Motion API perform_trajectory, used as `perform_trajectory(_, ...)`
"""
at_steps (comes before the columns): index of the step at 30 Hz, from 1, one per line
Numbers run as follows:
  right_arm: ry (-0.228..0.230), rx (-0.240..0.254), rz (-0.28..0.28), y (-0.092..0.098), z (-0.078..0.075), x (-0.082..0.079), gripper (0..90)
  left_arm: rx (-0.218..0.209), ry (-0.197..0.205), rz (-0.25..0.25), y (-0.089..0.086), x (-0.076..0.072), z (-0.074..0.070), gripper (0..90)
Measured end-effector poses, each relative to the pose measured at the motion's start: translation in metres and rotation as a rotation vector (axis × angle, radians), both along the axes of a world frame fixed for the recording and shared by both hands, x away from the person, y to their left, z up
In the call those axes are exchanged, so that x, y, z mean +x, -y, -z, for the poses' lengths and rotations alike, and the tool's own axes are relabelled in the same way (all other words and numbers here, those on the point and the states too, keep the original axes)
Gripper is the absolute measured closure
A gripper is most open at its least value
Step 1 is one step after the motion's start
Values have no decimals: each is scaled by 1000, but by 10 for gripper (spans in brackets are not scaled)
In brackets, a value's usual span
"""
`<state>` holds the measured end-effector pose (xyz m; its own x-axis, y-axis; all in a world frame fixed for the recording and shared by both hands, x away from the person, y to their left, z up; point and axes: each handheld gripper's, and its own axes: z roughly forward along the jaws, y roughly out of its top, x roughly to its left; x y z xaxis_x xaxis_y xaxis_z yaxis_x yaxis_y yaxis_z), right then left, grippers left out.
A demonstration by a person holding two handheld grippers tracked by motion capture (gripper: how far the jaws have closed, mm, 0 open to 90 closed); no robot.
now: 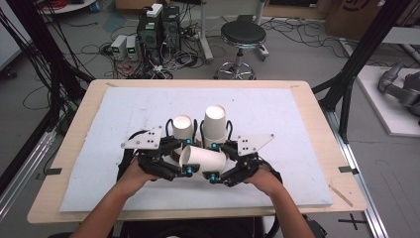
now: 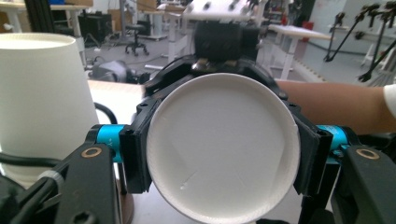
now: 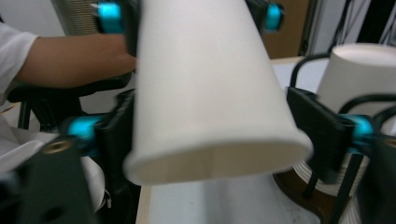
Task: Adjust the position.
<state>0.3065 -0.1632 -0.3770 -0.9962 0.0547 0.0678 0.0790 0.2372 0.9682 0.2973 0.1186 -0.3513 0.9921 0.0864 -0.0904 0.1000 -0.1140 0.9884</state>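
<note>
Even indoor light, blurred close-ups

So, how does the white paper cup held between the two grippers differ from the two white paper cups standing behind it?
The white paper cup held between the grippers lies on its side, off the table, while the two white paper cups behind, one and the other, stand upside down on the white foam board. The held cup is clamped by the left gripper and the right gripper; the standing cups are untouched. All three look like the same plain white tapered cup.
</note>
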Motion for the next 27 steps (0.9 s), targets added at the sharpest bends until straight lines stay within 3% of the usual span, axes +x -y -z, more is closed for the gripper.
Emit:
perform_trajectory(5, 16, -4, -43, 3, -1, 0, 393, 0, -24, 21, 0, 0, 2, 365)
perform_trajectory(8, 16, -13, -49, 4, -1, 0, 402, 20, -18, 1, 1, -1, 2, 353)
perform_trajectory(10, 16, -29, -52, 4, -2, 1, 401, 49, -26, -30, 2, 0, 1, 263)
perform_trajectory(12, 21, -61, -50, 3, -2, 0, 398, 54, -26, -43, 0, 0, 0, 234)
perform_trajectory(15, 7, -93, -44, 4, -1, 2, 390, 70, -31, -40, -1, 2, 1, 243)
perform_trajectory(17, -3, -94, -39, 4, -1, 3, 389, 76, -19, -18, -2, 1, 2, 336)
perform_trajectory(20, -5, -82, -39, 5, -2, 3, 379, 74, -13, -9, -2, 0, 1, 352)
perform_trajectory(23, 7, -54, -20, 6, -3, 3, 292, 58, -2, -12, -2, 0, 0, 358)
perform_trajectory(25, -13, -21, 24, 7, -3, 2, 184, 39, -6, -21, -3, 1, 0, 359)
perform_trajectory(27, -45, 7, 44, 8, -2, 3, 173, 16, -11, -27, -5, 1, 1, 360)
